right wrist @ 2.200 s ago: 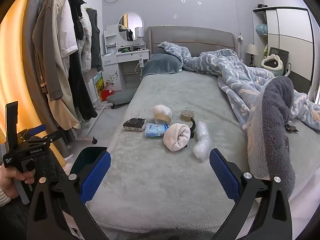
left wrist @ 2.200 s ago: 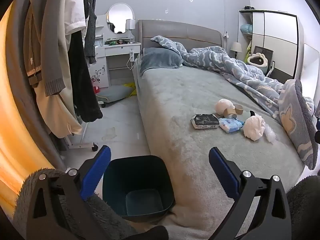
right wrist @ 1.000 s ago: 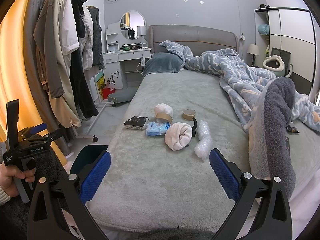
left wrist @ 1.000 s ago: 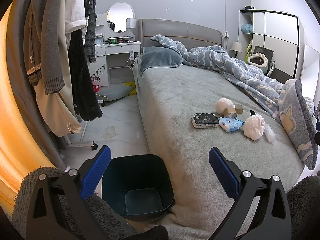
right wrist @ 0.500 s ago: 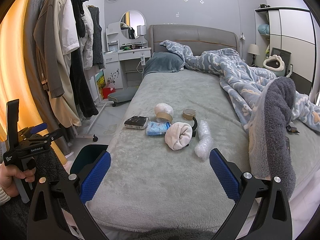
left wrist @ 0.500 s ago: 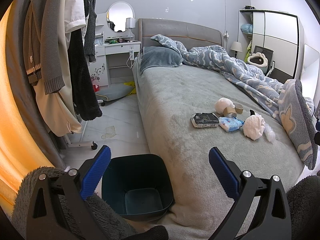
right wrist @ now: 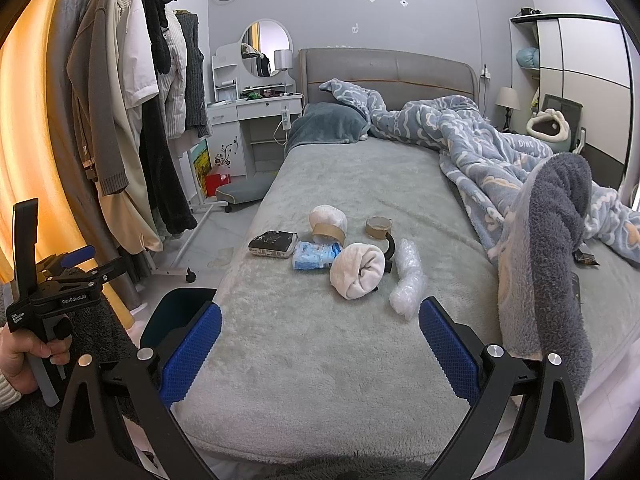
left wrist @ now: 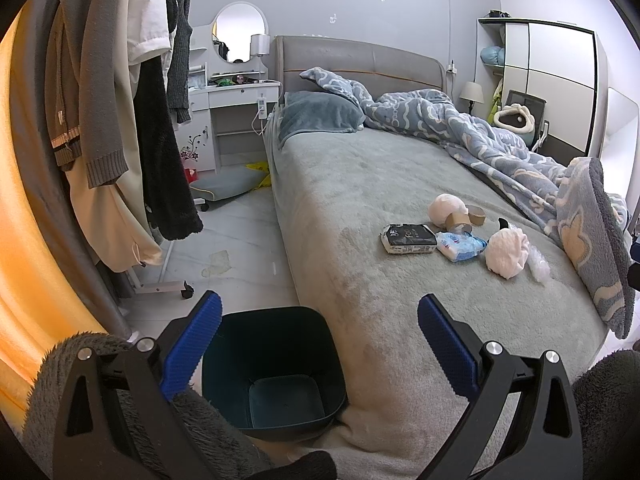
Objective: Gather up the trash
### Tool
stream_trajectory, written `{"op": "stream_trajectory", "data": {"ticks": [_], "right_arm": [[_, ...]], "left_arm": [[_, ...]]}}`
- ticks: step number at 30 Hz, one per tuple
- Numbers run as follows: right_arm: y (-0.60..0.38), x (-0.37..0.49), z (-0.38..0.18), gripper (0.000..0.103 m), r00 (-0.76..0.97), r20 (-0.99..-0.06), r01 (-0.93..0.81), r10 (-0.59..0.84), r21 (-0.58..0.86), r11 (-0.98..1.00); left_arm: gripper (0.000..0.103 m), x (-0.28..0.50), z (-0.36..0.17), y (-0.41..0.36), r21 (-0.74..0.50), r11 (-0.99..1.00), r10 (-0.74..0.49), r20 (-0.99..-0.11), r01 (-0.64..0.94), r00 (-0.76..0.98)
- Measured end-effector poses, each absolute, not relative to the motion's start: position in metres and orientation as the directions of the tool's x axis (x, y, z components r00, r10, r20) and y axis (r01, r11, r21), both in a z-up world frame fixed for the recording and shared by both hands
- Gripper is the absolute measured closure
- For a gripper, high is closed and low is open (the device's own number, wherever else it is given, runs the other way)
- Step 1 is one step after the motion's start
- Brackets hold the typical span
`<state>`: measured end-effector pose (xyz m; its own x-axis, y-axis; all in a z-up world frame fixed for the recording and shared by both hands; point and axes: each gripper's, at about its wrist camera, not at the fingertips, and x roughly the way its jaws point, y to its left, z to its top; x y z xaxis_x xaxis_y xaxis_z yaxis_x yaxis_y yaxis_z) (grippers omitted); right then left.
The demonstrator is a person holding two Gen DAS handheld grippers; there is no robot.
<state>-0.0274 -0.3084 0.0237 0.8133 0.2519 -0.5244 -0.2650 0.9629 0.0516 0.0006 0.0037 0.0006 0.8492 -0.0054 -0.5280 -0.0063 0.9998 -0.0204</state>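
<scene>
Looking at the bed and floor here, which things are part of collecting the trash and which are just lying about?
Part of the job:
- dark bin
- bubble wrap
- blue wipes packet
- two tape cores
- black packet

Probably just lying about:
- rolled white towel
- patterned duvet
- pillow
- hanging clothes
- floor cushion

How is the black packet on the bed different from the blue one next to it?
The black packet looks boxy and firm; the blue packet looks soft and crinkly. The black one lies nearer the bed's edge; the blue one sits beside the white roll. Both lie flat, untouched.
</scene>
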Motion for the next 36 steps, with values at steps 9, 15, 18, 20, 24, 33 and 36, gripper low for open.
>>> {"op": "stream_trajectory", "data": {"ticks": [9, 15, 18, 20, 24, 33, 36], "right_arm": [[-0.309, -0.027, 0.024, 0.003, 0.813, -0.526, -0.265, 0.252, 0.051, 0.963], [-0.309, -0.027, 0.024, 0.003, 0.811, -0.528, -0.265, 0.251, 0.051, 0.963], [-0.31, -0.028, 0.027, 0.003, 0.809, -0.53, -0.265, 0.253, 0.056, 0.963], [-0.31, -0.028, 0.028, 0.003, 0.808, -0.531, -0.266, 0.257, 0.061, 0.962], [-0.307, -0.031, 0.029, 0.003, 0.806, -0.533, -0.261, 0.257, 0.07, 0.963], [-0.295, -0.029, 0.032, 0.003, 0.792, -0.567, -0.226, 0.225, 0.07, 0.972], [-0.293, -0.026, 0.034, 0.003, 0.801, -0.561, -0.208, 0.21, 0.067, 0.976]], "left_arm": [[0.003, 0.0, -0.002, 0.0, -0.02, 1.0, -0.006, -0.532, -0.005, 0.847], [0.003, 0.0, -0.002, -0.001, -0.02, 1.0, -0.006, -0.531, -0.006, 0.847], [0.003, 0.0, -0.004, -0.004, -0.025, 1.0, -0.011, -0.533, -0.003, 0.846], [0.003, -0.002, -0.013, -0.011, -0.032, 0.999, -0.018, -0.535, 0.001, 0.845], [0.003, -0.008, -0.013, -0.014, -0.029, 1.0, -0.025, -0.537, 0.011, 0.843], [0.003, -0.005, -0.001, 0.01, -0.09, 0.995, -0.078, -0.574, 0.032, 0.815], [0.003, -0.004, 0.003, 0.014, -0.087, 0.995, -0.091, -0.573, 0.05, 0.815]]}}
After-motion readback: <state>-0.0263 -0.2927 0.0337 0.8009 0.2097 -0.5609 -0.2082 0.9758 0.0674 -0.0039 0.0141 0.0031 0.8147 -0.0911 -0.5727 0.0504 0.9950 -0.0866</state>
